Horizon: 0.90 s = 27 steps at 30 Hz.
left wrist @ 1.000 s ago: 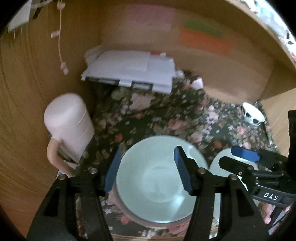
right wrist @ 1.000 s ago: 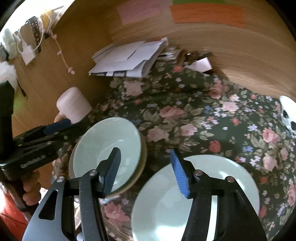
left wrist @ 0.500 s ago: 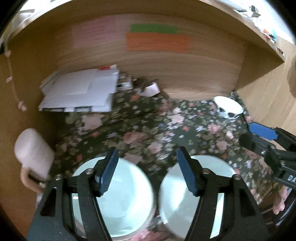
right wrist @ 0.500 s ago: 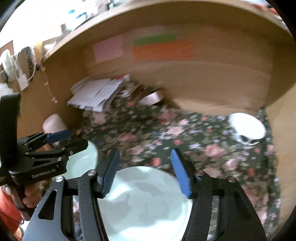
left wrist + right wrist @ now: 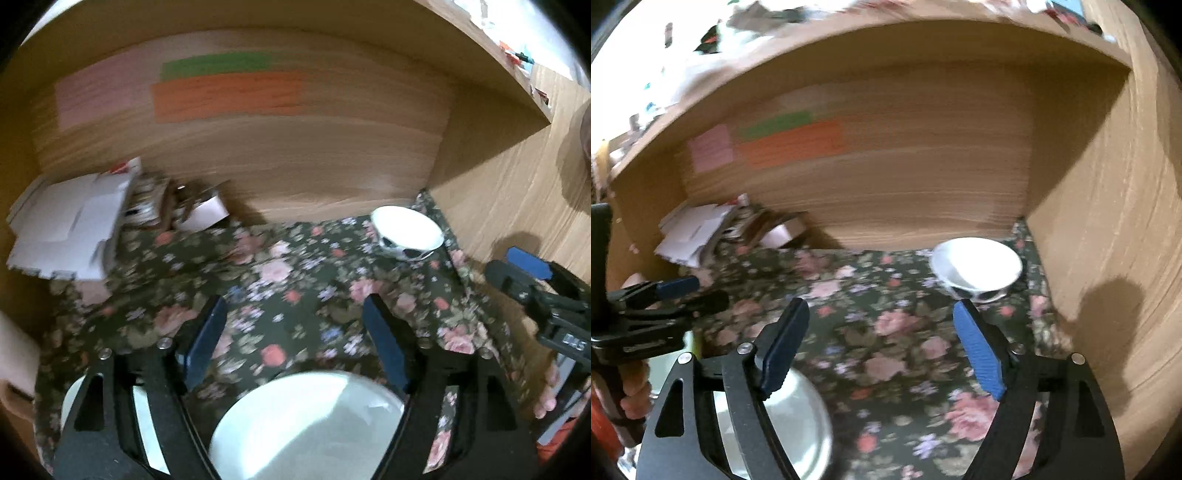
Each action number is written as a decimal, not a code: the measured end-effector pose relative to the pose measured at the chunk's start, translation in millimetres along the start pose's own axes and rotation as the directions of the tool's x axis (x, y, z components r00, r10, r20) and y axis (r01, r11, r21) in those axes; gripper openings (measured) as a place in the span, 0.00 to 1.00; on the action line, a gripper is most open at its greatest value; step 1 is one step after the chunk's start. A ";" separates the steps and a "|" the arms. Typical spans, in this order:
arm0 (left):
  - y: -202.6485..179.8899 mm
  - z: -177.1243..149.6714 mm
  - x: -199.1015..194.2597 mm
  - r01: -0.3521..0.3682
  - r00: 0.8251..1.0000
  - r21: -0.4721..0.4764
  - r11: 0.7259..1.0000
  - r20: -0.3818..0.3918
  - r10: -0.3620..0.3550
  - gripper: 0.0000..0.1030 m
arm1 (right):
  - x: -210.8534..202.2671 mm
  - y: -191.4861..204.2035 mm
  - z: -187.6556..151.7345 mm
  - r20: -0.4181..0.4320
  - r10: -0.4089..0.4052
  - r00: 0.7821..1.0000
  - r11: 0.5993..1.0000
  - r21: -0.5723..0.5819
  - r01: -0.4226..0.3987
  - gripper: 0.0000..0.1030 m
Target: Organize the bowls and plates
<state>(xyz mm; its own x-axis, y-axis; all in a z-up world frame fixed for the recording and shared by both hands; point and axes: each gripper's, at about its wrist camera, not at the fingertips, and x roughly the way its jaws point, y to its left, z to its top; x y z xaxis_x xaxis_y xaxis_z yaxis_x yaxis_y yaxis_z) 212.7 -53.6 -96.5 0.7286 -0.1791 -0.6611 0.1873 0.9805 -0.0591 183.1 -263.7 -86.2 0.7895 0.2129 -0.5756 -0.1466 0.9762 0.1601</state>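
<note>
In the left wrist view a pale green plate (image 5: 306,424) lies on the floral cloth (image 5: 280,273) just under my left gripper (image 5: 295,332). Its jaws are opening, with nothing between them. A pale green bowl (image 5: 144,424) shows behind its left finger. A white bowl with dark markings (image 5: 406,230) stands at the back right corner. In the right wrist view my right gripper (image 5: 882,343) hangs over the cloth, jaws opening, empty. The plate (image 5: 798,424) lies at its lower left and the white bowl (image 5: 977,267) ahead to the right. Both views are blurred.
Wooden walls (image 5: 923,166) close in the back and both sides of the cubby. A stack of papers (image 5: 70,229) and small clutter (image 5: 199,210) fill the back left corner. A pink mug (image 5: 14,354) stands at the far left edge.
Both grippers have drawn back from the pale green bowl and plate and swung right. Their jaws stand wider. The white bowl now looks larger and closer in both views.
</note>
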 end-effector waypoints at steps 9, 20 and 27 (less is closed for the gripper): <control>-35.9 29.2 47.3 0.047 0.999 0.048 0.998 -0.025 -0.045 0.76 | 52.2 -63.6 2.3 -0.073 -0.082 0.994 0.991 0.103 0.089 0.77; -59.5 54.3 120.7 0.007 0.992 0.139 0.990 -0.126 0.010 0.75 | 113.1 -109.4 8.3 -0.155 -0.133 0.979 0.967 0.197 0.162 0.69; -60.6 64.8 151.6 0.025 0.982 0.124 0.992 -0.190 -0.001 0.76 | 147.1 -126.8 2.9 -0.242 -0.119 0.963 0.954 0.241 0.179 0.44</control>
<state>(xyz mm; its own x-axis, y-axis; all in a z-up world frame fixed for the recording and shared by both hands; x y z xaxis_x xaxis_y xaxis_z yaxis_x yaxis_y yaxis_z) 354.5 -145.4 -144.7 0.5902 -0.1618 -0.7909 0.2859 0.9581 0.0173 319.6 -356.3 -188.9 0.6333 0.0988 -0.7676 0.1450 0.9591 0.2432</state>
